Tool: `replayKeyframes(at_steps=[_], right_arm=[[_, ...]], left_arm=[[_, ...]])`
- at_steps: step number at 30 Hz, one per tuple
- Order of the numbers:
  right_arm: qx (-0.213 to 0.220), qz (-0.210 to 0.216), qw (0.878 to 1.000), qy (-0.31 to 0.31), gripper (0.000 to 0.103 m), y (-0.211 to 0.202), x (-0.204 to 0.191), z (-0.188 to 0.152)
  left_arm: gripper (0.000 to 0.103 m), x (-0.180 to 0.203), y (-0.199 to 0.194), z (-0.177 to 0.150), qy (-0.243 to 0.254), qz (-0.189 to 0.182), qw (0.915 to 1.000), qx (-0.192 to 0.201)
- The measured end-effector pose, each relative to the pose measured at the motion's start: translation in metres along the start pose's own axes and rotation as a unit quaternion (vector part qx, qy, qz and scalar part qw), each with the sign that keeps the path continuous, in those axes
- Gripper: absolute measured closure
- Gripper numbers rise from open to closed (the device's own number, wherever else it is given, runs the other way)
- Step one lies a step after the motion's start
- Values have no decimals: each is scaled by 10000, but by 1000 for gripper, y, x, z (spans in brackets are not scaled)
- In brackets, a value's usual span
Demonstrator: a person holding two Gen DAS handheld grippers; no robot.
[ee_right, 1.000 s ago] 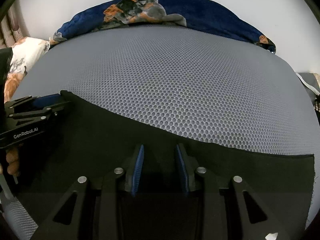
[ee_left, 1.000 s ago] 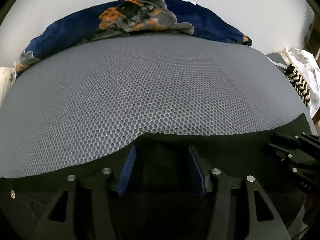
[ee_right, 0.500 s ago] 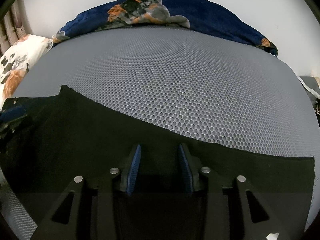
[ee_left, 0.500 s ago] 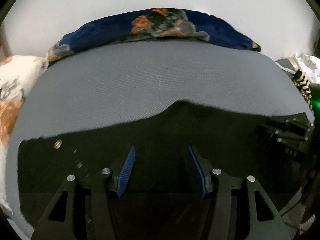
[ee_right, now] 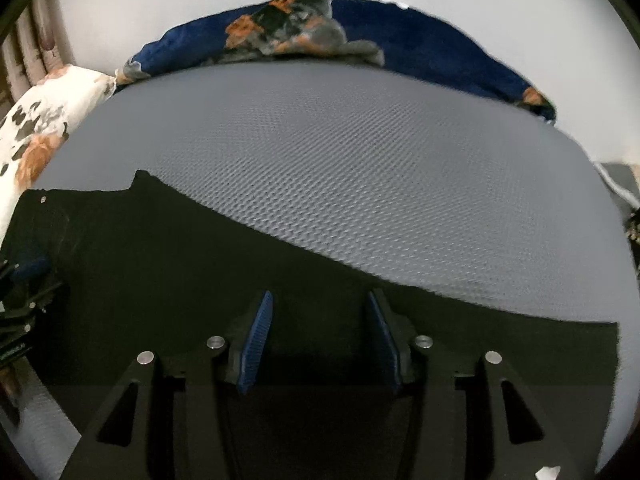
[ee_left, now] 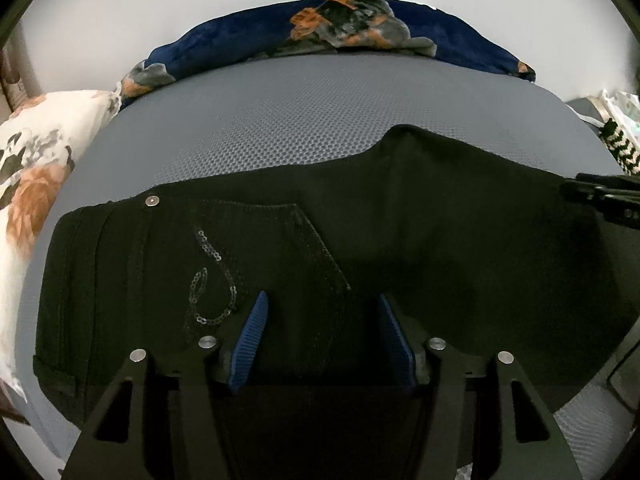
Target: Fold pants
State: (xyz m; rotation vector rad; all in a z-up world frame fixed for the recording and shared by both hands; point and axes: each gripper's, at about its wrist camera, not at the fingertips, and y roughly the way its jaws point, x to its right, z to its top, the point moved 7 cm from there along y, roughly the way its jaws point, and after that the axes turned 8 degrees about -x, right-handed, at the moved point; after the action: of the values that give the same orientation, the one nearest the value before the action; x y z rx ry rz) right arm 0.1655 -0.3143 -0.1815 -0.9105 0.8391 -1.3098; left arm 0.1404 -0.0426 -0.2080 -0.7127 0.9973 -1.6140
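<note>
Black pants lie flat on the grey mesh bed. The waistband, a rivet and a back pocket with a sequin curl show at the left in the left wrist view. My left gripper is open above the pocket area, holding nothing. My right gripper is open above the pants near their far edge, holding nothing. The right gripper's body shows at the right edge of the left wrist view. The left gripper's body shows at the left edge of the right wrist view.
A navy floral blanket is bunched along the bed's far edge against a white wall. A white floral pillow lies at the left. A black-and-white patterned item sits at the right edge.
Both grippers have pulled back and risen from the pants. The left view now shows the waistband and pocket. The pants lie still.
</note>
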Motion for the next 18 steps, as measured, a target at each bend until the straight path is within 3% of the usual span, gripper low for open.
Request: replayKeyframes(at_steps=[6,9,12,18], right_arm=[[-287,-178,9992,199,56,2,40,-31],[-276,6,9979,588,56,-3,75,-50],[-385,-436,9950,816,56,-12,115,-73],[-482,-764,9850,1469,55,-34,185,-118]], left_arm=[[37,5,0,0,91,33,10000,1],[37,3,1,-1,61,-11,10000,11],[37,4,1,-1,68,10,10000,5],[37,8,-2,-1,138,112,9998,-13]])
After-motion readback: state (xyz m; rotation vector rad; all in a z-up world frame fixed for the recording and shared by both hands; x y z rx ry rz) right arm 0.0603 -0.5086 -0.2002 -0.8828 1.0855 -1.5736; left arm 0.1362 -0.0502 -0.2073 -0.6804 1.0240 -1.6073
